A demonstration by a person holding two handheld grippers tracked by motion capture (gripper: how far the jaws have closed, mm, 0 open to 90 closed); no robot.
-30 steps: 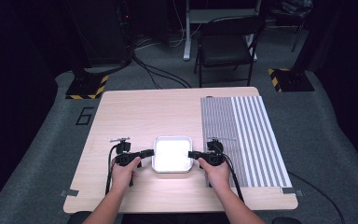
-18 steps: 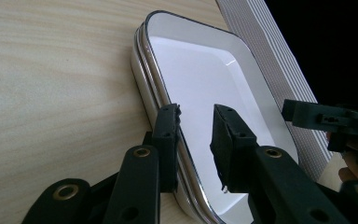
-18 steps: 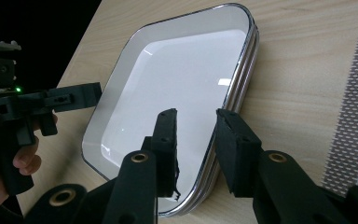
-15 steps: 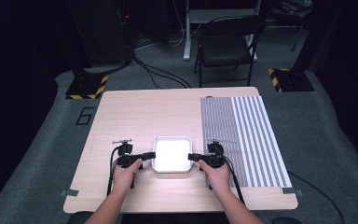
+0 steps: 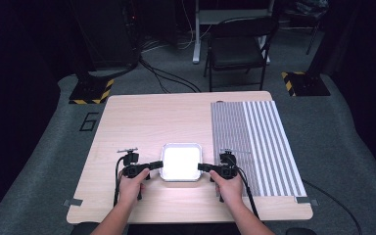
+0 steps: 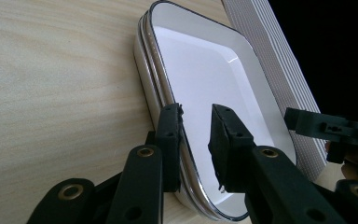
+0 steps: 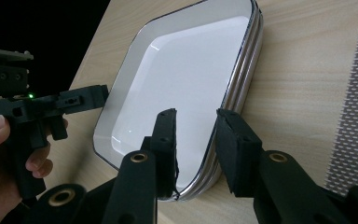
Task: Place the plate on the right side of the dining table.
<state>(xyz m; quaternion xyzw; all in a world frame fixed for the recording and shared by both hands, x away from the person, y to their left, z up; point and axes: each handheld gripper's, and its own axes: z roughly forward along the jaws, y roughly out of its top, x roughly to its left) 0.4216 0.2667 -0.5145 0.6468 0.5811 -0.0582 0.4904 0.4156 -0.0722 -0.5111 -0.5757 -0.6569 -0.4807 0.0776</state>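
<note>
Dark room and grey floor lie around a pale wooden surface (image 5: 142, 127). From the high view, a stack of white trays (image 5: 181, 162) sits near the front edge, just beside a striped mat (image 5: 254, 142). The left gripper (image 5: 155, 165) comes at the stack from its left side and the right gripper (image 5: 201, 167) from its right side. A black chair (image 5: 237, 46) stands behind the surface.

Next, the left gripper view. The left gripper (image 6: 196, 122) has its jaws narrow, with the rim of the top tray (image 6: 214, 79) between them. They have just been closing, but a small gap shows beside the rim.

Last, the right gripper view. The right gripper (image 7: 196, 122) also has narrow jaws on both sides of the tray rim (image 7: 182, 93), not pressing it. A hand (image 7: 9, 154) holds the other gripper across the stack.
</note>
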